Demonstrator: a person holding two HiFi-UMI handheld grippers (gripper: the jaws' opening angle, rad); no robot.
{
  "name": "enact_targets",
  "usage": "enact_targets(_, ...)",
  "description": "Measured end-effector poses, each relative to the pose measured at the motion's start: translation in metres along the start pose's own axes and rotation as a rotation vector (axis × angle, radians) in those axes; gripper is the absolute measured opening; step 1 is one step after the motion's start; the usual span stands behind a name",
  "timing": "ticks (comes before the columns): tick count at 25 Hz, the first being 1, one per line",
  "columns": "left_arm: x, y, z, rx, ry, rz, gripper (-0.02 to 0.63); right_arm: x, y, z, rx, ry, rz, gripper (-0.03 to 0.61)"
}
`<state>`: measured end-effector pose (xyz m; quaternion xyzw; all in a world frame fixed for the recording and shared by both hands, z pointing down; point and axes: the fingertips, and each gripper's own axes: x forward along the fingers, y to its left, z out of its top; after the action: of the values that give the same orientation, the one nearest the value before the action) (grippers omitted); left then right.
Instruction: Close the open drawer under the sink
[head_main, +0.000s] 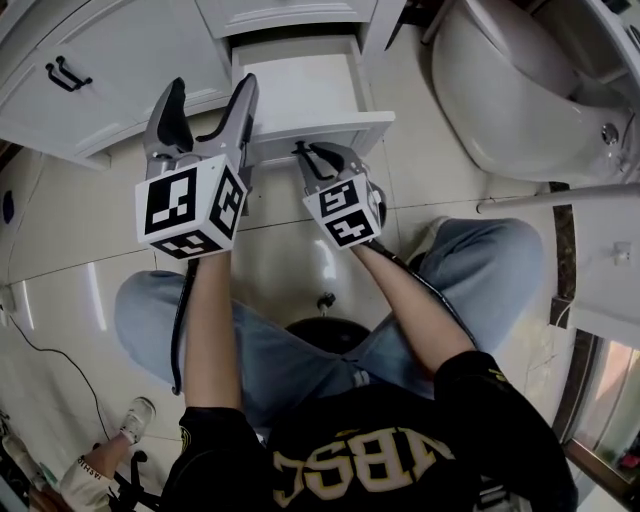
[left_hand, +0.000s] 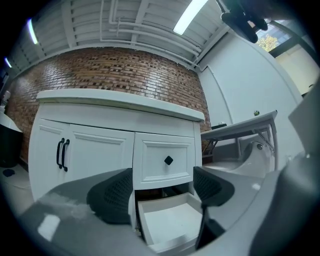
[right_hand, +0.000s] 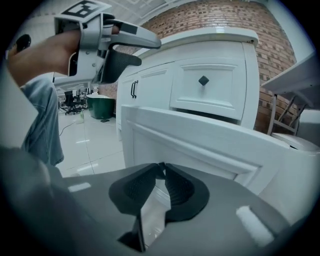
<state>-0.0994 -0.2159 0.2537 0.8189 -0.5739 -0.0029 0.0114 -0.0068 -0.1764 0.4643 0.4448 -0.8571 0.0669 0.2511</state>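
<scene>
The white bottom drawer (head_main: 300, 85) of the vanity stands pulled out, its inside bare (left_hand: 170, 220). Its front panel (head_main: 330, 128) faces me and fills the right gripper view (right_hand: 210, 142). My right gripper (head_main: 305, 152) is shut with nothing between its pads, tips (right_hand: 162, 172) close up against that front panel; contact cannot be told. My left gripper (head_main: 210, 95) is held level and open, above the drawer's left front corner, holding nothing (left_hand: 162, 192). It also shows high at the left of the right gripper view (right_hand: 112, 50).
Above the open drawer is a shut drawer with a black knob (left_hand: 168, 160). Cabinet doors with black handles (head_main: 68, 75) are to the left. A white toilet (head_main: 520, 90) and a metal rail (head_main: 560, 195) stand at the right. My knees in jeans (head_main: 150, 310) flank a black stool (head_main: 325, 335).
</scene>
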Motion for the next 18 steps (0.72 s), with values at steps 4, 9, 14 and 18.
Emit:
enact_targets(4,0.008,0.004,-0.006,-0.017,0.007,-0.017,0.383,0.012,0.003,0.004,-0.148,0.05,-0.019,0.047)
enact_targets(9,0.016,0.012,-0.01,0.012,0.024,-0.039,0.383,0.031,-0.004,0.007,-0.475,0.15,-0.072,0.043)
enact_targets(14,0.023,0.034,-0.02,-0.013,0.047,-0.03,0.383,0.056,-0.014,0.011,-0.586,0.266,-0.027,0.041)
enact_targets(18,0.033,0.049,-0.021,-0.006,0.045,-0.017,0.383,0.076,-0.027,0.018,-0.632,0.327,0.024,0.041)
